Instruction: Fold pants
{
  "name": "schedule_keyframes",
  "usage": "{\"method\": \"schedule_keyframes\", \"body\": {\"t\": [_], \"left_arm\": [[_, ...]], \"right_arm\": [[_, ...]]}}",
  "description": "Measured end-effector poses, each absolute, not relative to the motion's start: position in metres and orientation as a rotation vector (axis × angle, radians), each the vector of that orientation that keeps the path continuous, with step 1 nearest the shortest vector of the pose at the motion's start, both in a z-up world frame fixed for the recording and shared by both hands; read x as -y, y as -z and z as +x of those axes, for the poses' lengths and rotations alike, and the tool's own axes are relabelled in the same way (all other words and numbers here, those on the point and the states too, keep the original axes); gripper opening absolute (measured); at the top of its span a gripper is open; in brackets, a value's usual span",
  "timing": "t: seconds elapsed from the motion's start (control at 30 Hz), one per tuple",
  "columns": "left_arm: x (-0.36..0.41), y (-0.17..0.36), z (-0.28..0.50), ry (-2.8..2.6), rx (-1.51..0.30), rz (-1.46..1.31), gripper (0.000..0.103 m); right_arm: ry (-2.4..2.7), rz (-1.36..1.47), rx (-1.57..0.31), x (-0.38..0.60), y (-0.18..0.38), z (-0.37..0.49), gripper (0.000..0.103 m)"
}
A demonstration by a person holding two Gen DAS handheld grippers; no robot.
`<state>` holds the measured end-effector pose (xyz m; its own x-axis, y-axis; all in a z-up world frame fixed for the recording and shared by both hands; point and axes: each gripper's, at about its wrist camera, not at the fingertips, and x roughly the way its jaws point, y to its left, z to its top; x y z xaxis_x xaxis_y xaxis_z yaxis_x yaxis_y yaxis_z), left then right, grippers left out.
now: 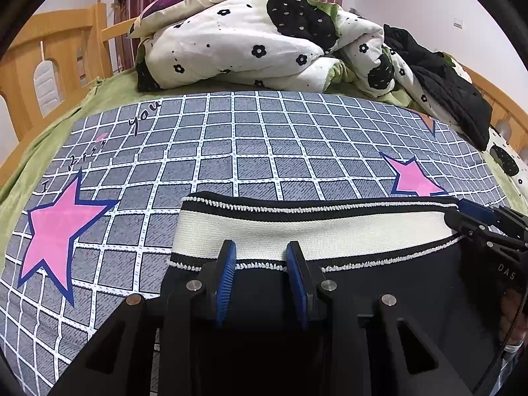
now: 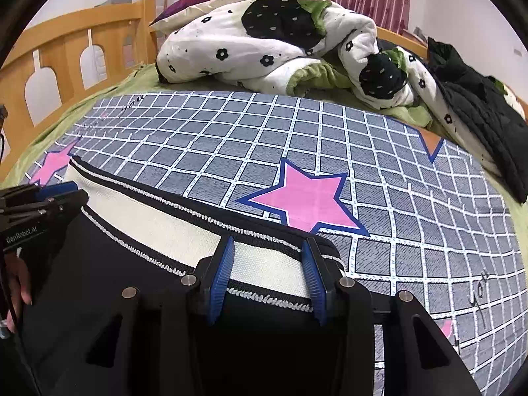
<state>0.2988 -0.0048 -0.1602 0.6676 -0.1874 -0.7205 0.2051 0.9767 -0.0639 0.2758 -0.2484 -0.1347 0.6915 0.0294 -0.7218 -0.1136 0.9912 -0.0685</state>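
The pants' waistband (image 1: 313, 227) was stretched left to right on the bed (image 1: 250, 138), just ahead of both part-open, empty grippers: left gripper (image 1: 260, 257) near its left end, right gripper (image 2: 267, 254) near its right.

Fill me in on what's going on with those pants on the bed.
A person holds a gripper in each hand over black pants lying on the star-print bedsheet. The left gripper and right gripper each straddle the white waistband near opposite ends, jaws slightly apart. Folding hasn't visibly started.
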Motion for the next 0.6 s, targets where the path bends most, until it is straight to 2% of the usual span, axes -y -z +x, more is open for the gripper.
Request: {"method": "schedule_keyframes", "body": {"t": [0.6], "left_arm": [[0.0017,0.1624,0.3028,0.248,-0.815,-0.012,0.032]], "right_arm": [[-0.086,-0.091,-0.794,0.2498,0.1359,0.2751,0.041]]}}
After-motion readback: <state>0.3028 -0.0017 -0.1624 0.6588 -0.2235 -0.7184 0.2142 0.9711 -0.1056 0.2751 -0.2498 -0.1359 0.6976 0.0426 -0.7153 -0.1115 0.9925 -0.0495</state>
